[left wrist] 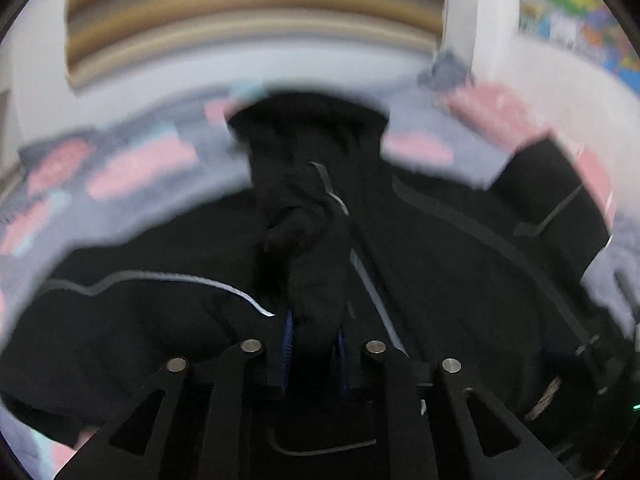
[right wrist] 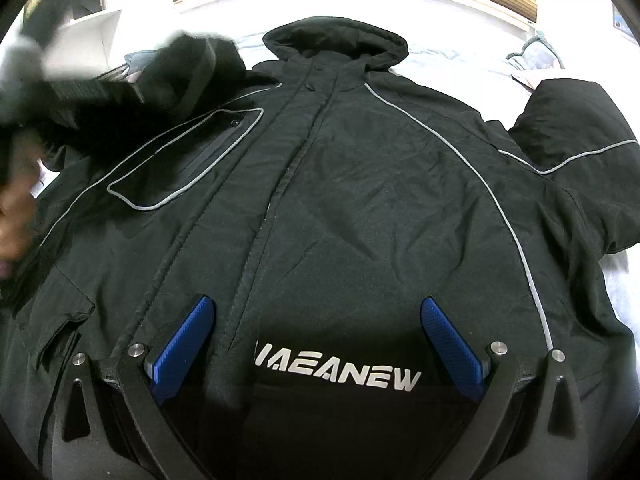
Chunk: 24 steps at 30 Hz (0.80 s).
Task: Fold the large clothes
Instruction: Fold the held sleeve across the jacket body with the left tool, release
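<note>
My left hand-held gripper (left wrist: 314, 344) pinches a jacket (right wrist: 340, 200) sleeve (left wrist: 308, 248); my right hand-held gripper (right wrist: 318, 320) hovers wide open over the jacket on the bed (right wrist: 460, 60).

Left gripper (left wrist: 314, 344): matte black linkage arms with triangular cut-outs, four round silver pivot pins across the top, blue ribbed pads (left wrist: 286, 340) on the inner faces of the fingers, mostly hidden. Right gripper (right wrist: 320, 332): same build, black forked arms with slotted cut-outs, silver pins at each joint, blue pads (right wrist: 186, 340) with a fine dotted grip texture, thin grey backing strip behind each pad. In the right wrist view the person's hand (right wrist: 14, 216) at the left edge is blurred; sleeve unreadable.
</note>
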Each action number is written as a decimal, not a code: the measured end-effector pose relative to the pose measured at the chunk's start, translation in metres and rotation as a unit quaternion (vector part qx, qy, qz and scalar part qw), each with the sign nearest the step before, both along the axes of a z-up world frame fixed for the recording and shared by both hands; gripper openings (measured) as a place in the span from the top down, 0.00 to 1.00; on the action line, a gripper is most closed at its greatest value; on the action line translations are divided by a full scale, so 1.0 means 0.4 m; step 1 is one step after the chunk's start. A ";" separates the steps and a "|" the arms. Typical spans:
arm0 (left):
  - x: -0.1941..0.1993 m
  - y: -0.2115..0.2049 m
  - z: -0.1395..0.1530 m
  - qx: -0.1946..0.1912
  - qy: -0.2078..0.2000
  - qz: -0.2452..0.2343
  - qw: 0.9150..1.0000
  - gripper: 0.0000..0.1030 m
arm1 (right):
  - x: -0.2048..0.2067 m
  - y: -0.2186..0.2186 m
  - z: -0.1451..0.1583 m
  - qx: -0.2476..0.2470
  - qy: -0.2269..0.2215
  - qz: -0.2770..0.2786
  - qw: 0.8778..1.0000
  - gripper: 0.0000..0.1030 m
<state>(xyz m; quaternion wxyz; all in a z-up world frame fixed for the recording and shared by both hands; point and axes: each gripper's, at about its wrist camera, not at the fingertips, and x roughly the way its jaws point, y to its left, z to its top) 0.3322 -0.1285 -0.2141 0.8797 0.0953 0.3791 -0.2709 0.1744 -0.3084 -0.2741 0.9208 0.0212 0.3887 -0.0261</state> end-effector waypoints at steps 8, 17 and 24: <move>-0.049 0.024 -0.002 -0.045 0.054 -0.030 0.997 0.43 | 0.001 -0.002 0.000 0.004 0.002 0.001 1.000 0.00; -0.152 0.209 0.130 -0.103 0.013 -0.030 0.994 0.40 | 0.028 0.019 0.026 -0.018 0.049 -0.014 0.999 0.00; -0.130 0.313 0.138 -0.100 -0.001 0.015 0.995 0.40 | 0.111 0.107 0.175 0.008 0.029 0.038 0.999 0.00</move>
